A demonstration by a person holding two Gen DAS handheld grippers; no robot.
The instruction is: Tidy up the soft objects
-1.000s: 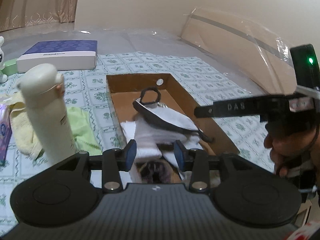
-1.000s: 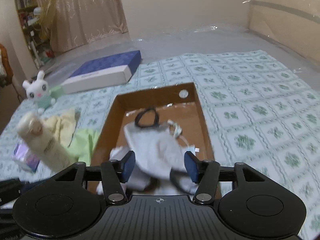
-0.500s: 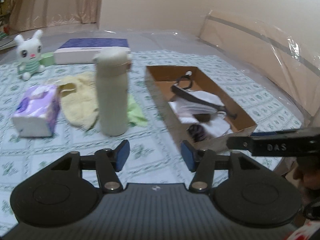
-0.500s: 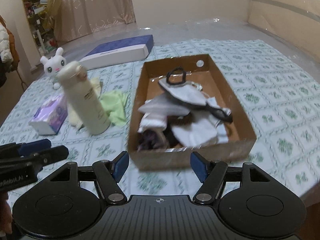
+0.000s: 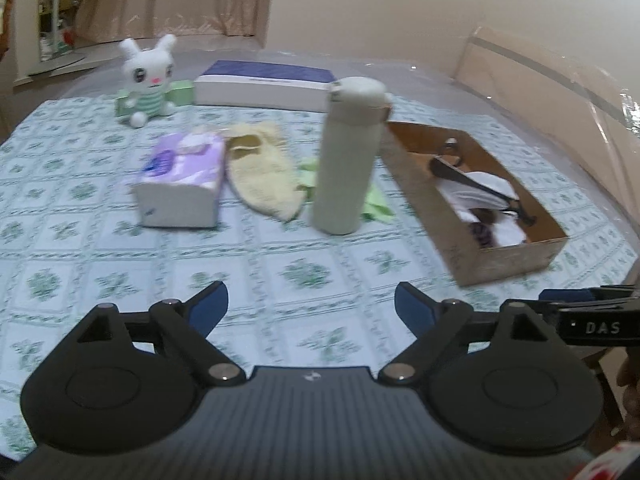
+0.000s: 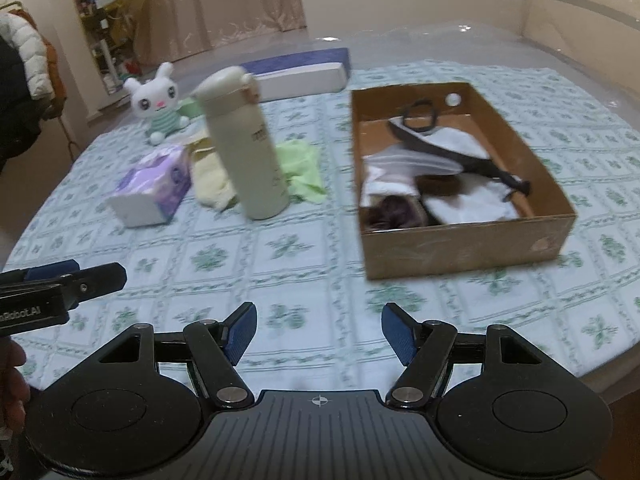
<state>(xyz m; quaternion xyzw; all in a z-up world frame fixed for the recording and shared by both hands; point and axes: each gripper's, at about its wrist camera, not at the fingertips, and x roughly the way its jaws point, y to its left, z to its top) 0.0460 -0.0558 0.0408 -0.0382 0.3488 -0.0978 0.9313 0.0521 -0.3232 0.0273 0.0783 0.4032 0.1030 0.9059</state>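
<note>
A brown cardboard box (image 6: 468, 246) (image 5: 516, 258) on the patterned cloth holds white cloths (image 6: 468, 204), a dark strap and a dark purple item. A yellow knitted piece (image 5: 264, 176) (image 6: 210, 178) and a green cloth (image 6: 302, 168) (image 5: 374, 208) lie left of the box, behind a cream bottle (image 5: 348, 156) (image 6: 246, 144). A white plush rabbit (image 5: 148, 78) (image 6: 158, 102) sits at the back. My left gripper (image 5: 310, 308) hangs over the near cloth, its jaws opening with nothing between them. My right gripper (image 6: 318, 330) is open and empty, in front of the box.
A purple tissue pack (image 5: 180, 180) (image 6: 152, 186) lies left of the yellow piece. A flat blue-and-white box (image 5: 264, 84) (image 6: 298, 74) is at the back. A clear plastic sheet covers the surface beyond the cloth. The table's edge curves at the right.
Both grippers have pulled back out of the box and away from it. The left view has swung left, bringing the rabbit and tissue pack into sight. The left jaws have widened.
</note>
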